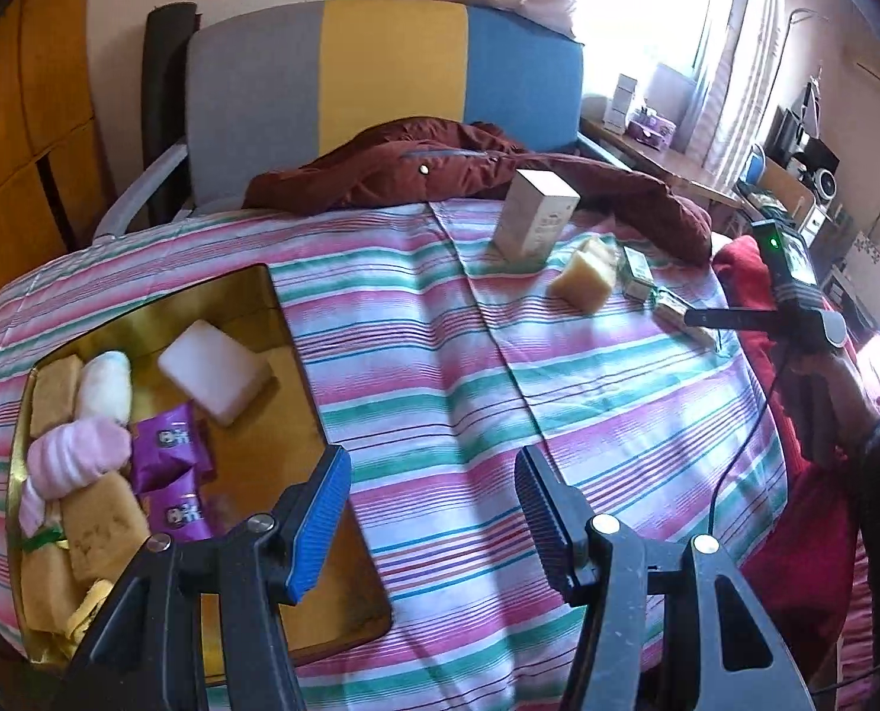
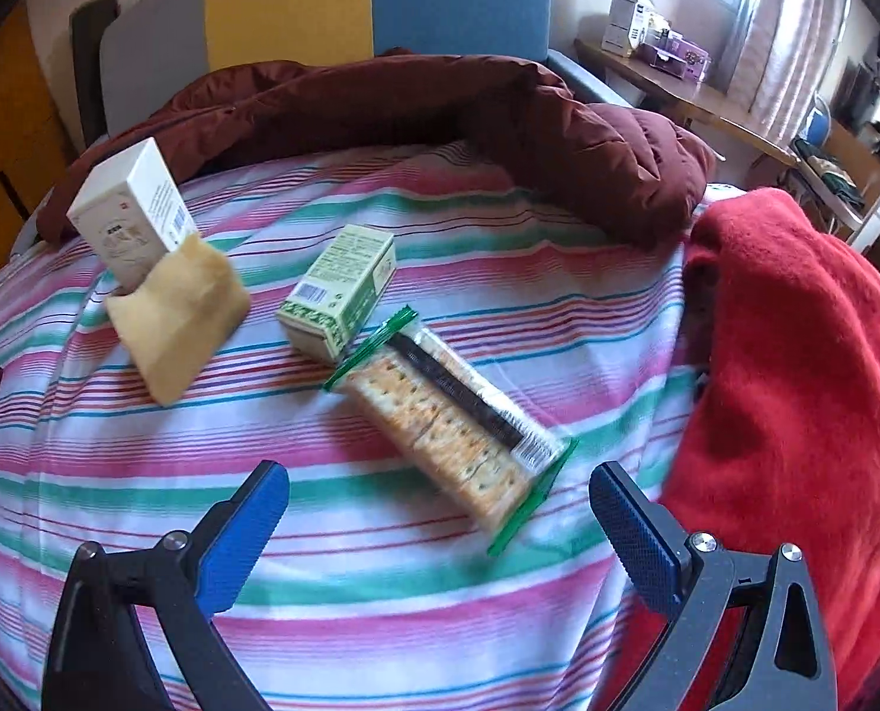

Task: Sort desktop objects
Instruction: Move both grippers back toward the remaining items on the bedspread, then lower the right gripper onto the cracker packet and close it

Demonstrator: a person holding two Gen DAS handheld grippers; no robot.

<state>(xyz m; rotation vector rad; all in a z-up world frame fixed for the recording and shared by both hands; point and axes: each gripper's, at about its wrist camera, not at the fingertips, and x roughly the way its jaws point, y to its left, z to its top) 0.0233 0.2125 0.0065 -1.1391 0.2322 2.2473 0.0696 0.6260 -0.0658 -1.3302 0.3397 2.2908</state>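
Looking down my left gripper (image 1: 431, 518), I am seeing its 2 blue pads standing apart with nothing between them, hanging over the striped bedcover (image 1: 440, 355) just beside the gold tray (image 1: 298, 379). The tray is holding a white block (image 1: 215, 376), 2 purple packets (image 1: 170, 447), a pink striped sock (image 1: 79, 453) and several tan bars. My right gripper (image 2: 437, 524) is also standing released and empty, its fingers spread above the near end of the cracker packet (image 2: 452, 432), not touching it. The green box (image 2: 339, 290) is lying just behind the crackers, touching their far end. The tan sponge block (image 2: 176, 320) is leaning against the upright white box (image 2: 132, 207). A maroon jacket (image 2: 440, 118) is lying across the far edge, and a red blanket (image 2: 795, 385) is sitting at the right.
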